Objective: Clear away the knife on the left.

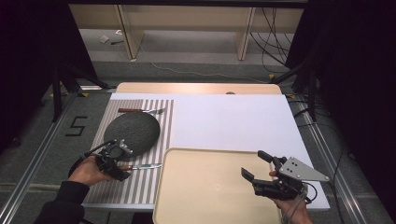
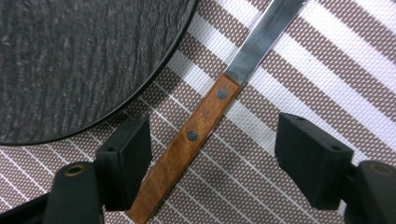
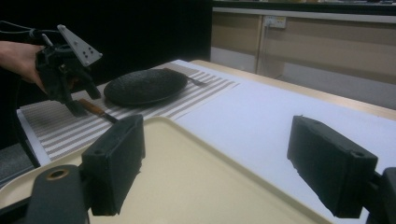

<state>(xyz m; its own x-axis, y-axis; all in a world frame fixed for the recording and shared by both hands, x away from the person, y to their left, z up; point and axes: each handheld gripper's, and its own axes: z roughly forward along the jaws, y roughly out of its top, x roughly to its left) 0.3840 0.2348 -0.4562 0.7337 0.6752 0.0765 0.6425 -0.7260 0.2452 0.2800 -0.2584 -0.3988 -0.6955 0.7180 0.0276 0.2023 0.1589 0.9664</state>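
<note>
The wooden-handled knife (image 2: 196, 135) is seen lying on the striped mat (image 1: 140, 186), just beside the dark round plate (image 1: 131, 131). The left gripper (image 2: 212, 154) is held over the handle with its jaws apart, not pressing it. The right gripper (image 3: 233, 163) is held wide open above the cream tray (image 1: 210, 186), far from the plate.

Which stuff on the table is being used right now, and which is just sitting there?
In use:
- knife, its wooden handle between the open jaws, not yet gripped
- left gripper, down over it

Just lying about:
- dark plate
- fork behind the plate
- striped mat
- beige tray
- right gripper, open above the tray
</note>
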